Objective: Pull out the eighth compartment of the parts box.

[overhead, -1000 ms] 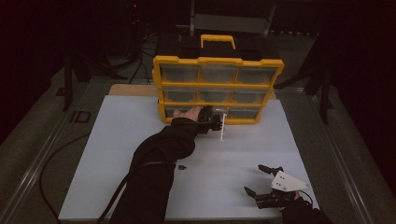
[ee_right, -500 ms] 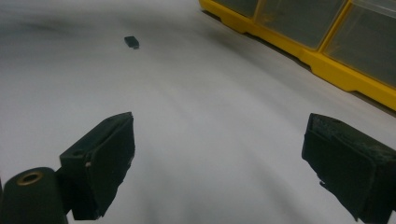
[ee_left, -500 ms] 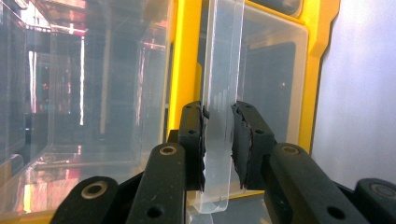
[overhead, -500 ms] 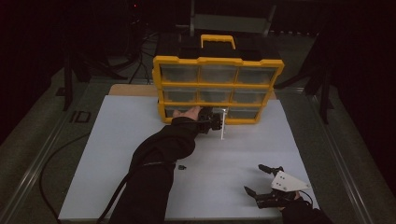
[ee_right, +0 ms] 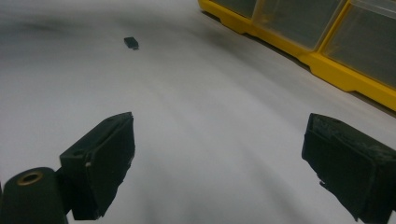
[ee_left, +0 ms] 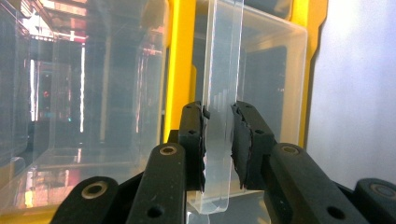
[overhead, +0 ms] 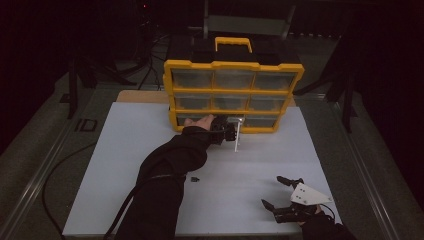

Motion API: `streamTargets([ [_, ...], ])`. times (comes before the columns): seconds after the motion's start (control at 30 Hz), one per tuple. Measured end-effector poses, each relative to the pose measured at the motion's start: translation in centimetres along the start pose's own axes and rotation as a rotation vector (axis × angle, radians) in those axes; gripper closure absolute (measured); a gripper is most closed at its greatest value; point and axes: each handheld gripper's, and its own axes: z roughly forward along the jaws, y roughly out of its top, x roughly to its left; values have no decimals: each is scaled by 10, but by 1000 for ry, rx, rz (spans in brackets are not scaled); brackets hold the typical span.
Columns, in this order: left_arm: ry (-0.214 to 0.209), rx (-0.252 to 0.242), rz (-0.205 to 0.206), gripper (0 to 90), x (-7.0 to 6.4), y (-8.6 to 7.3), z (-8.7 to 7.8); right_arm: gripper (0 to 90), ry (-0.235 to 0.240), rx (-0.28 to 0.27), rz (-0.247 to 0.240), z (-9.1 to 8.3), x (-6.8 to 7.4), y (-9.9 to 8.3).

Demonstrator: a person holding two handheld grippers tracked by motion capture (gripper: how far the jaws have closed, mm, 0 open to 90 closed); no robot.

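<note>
While left gripper (ee_left: 218,140) clamped the clear drawer's front lip (ee_left: 223,93), right gripper (ee_right: 219,168) sat wide open, holding nothing.
High view placed that drawer (overhead: 239,131) in the yellow organizer's (overhead: 232,95) bottom row, at the white worktop's (overhead: 125,150) far edge; contents unreadable. Right gripper view caught a small black part (ee_right: 131,43) lying mid-worktop.

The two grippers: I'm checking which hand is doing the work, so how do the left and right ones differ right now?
The left gripper is up at the yellow organizer, the right gripper low on the white table. The left one's jaws are nearly closed on a clear drawer handle; the right one's stand wide apart with nothing between them. Both have black padded jaws.
</note>
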Motion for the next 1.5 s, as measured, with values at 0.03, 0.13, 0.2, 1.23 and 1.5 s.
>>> streamTargets([
  [0.03, -3, -2, 0, 743, 0, 0, -1, 95, 1, 1, -1, 0, 0, 0],
  [0.13, -3, -9, 3, 743, -1, 0, -2, 95, 1, 3, -1, 1, 0, 0],
  [0.2, -3, -9, 5, 743, -2, 0, -3, 95, 2, 3, -1, 1, 0, 0],
  [1.23, -31, -15, 52, 744, -12, 6, -31, 94, -4, 6, -6, 1, 1, 0],
  [1.5, -43, -17, 49, 744, -17, 9, -40, 95, -4, 7, -7, 1, 1, 0],
])
